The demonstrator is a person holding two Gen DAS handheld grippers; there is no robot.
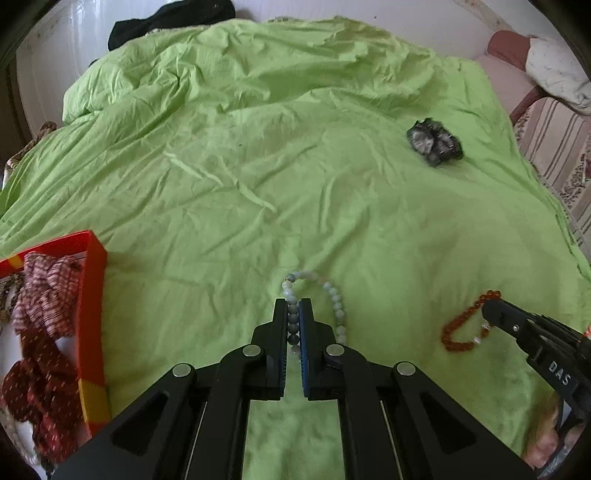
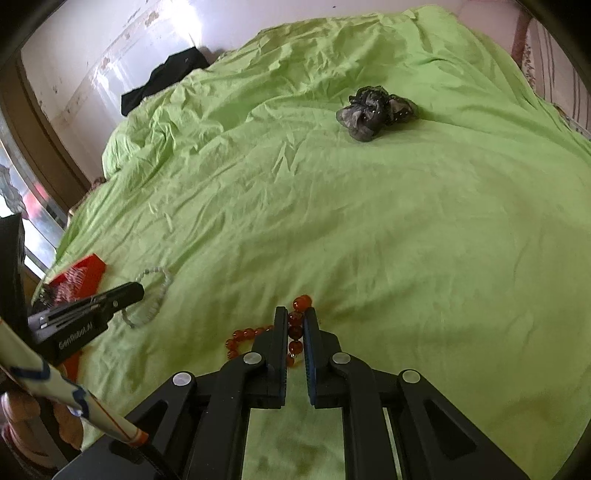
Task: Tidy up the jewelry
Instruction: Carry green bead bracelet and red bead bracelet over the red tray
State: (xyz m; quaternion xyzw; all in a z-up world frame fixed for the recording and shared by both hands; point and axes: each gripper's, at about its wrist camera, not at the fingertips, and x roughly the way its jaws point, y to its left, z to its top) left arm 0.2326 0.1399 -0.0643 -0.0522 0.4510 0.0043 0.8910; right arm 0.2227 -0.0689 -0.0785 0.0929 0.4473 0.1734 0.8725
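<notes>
Place: home bedroom | Evidence: bed under a rumpled lime-green sheet fills the room | dark garment at its far edge against a white wall with flaking paint | striped, floral-trimmed upholstered seat along the bed's right edge | window at left.

left hand-held gripper: "GenRobot.AI" | right hand-held gripper: "DAS"

Lime-green bedsheet, pale jade-green and grey bead bracelet, amber-orange bead bracelet, red box with yellow corners, dark red white-dotted scrunchie, grey-black scrunchie, black grippers with blue pads
</notes>
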